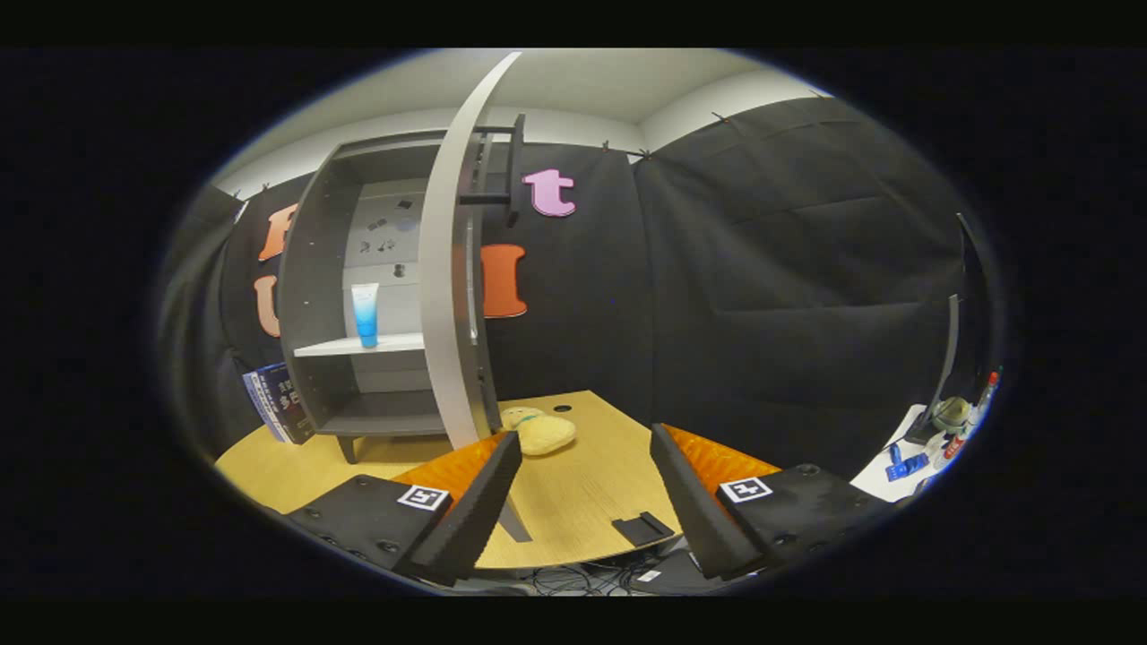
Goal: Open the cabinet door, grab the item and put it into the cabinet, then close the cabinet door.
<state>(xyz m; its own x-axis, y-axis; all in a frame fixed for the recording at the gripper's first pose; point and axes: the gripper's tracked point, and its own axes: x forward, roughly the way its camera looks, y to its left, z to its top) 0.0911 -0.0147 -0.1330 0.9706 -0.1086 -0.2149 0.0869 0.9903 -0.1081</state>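
A wooden tabletop runs ahead toward the black cloth wall. The gripper hangs above it with its fingers spread wide and nothing between them. Just beyond the left finger lies a yellow plush toy, its long axis across the view. Left of that stands the cabinet, door swung open edge-on, a blue tube upright on its middle shelf.

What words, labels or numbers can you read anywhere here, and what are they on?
None can be read.
Blue-and-white booklets leaning beside the grey open cabinet: print too blurred.
Blue-and-white tube on the cabinet's shelf: no legible label.
Small bottles on the white side table: too small.
Open tool: square black-and-white markers, not text.
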